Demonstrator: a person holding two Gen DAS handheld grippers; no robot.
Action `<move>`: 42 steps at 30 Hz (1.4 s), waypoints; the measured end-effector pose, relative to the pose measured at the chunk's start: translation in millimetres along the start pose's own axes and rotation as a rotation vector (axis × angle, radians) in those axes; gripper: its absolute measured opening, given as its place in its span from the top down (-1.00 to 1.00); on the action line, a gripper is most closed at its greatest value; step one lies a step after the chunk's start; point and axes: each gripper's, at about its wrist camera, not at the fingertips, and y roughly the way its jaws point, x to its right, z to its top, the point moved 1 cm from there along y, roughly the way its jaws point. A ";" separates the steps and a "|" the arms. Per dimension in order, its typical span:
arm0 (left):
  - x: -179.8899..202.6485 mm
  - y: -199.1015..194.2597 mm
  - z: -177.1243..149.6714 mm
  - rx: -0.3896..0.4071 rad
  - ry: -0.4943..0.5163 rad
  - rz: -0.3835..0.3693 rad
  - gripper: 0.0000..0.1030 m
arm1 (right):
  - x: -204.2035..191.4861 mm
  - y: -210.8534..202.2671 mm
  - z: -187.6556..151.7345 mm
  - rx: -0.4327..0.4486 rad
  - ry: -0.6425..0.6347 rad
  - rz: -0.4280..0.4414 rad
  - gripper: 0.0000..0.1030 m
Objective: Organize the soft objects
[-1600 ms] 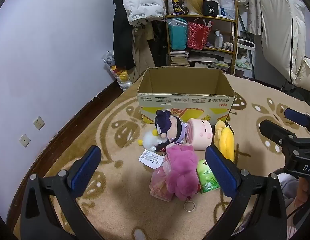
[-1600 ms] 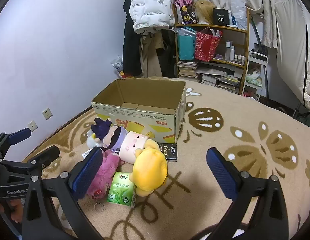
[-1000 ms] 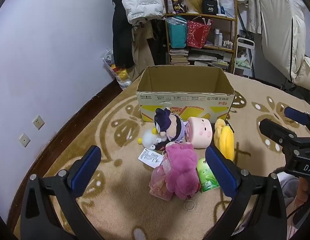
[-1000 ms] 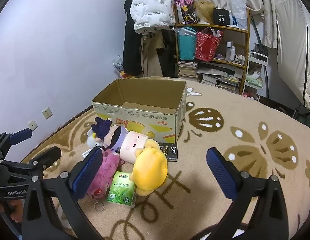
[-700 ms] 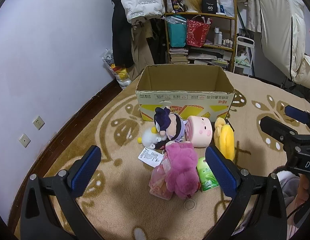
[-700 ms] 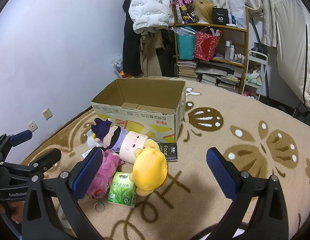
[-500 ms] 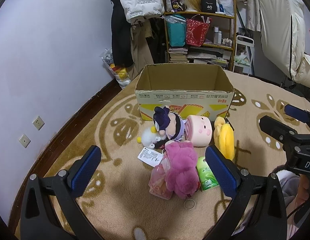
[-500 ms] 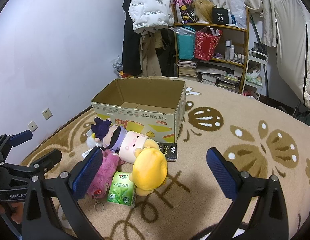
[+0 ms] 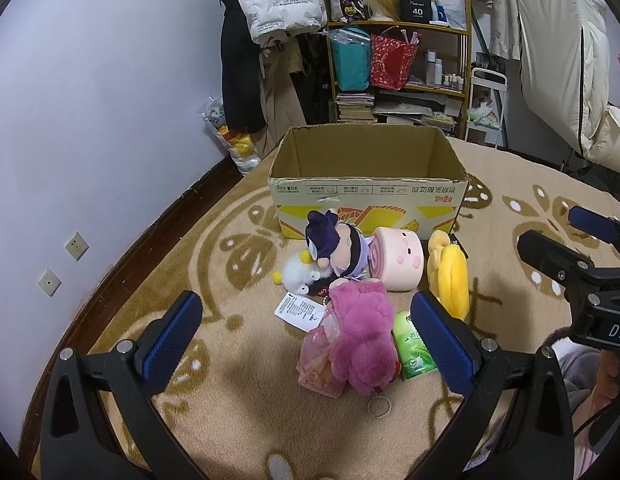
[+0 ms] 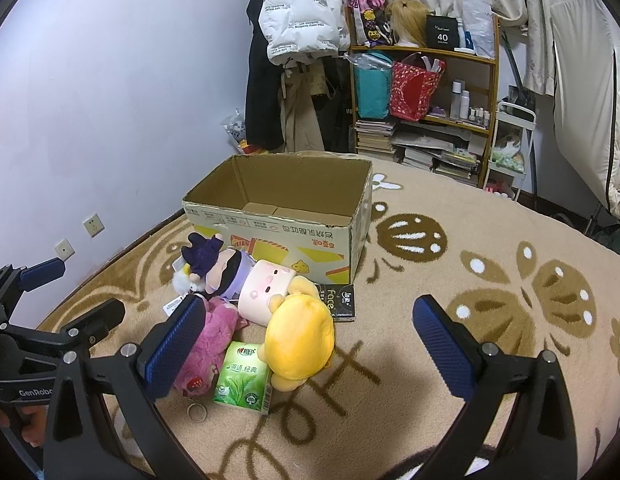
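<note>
An open, empty cardboard box (image 9: 370,196) (image 10: 294,216) stands on the carpet. In front of it lies a heap of soft toys: a pink bear (image 9: 362,332) (image 10: 208,344), a doll with a purple hat (image 9: 338,248) (image 10: 218,266), a pink roll pillow (image 9: 398,258) (image 10: 266,288), a yellow plush (image 9: 450,276) (image 10: 300,334) and a small white plush (image 9: 296,276). A green tissue pack (image 9: 412,346) (image 10: 242,374) lies beside them. My left gripper (image 9: 310,332) hovers open above the pink bear. My right gripper (image 10: 306,344) is open over the yellow plush.
A black packet (image 10: 340,298) lies by the box's corner, and a paper tag (image 9: 298,308) and key ring (image 9: 376,406) lie near the bear. Shelves (image 10: 426,100) with bags and books and hanging coats (image 9: 270,40) fill the back wall.
The left gripper has crept slightly forward toward the toy heap; the right gripper has barely moved. Both stay open and the toys lie as before.
</note>
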 end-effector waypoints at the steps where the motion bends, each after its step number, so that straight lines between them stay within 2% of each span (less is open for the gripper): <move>1: 0.2 0.0 -0.3 0.000 0.001 0.000 -1.00 | 0.1 -0.3 0.0 0.000 0.000 -0.001 -1.00; 42: 2.6 1.1 -3.1 -0.002 0.015 -0.002 -1.00 | 0.4 0.3 -2.5 -0.006 -0.003 -0.004 -1.00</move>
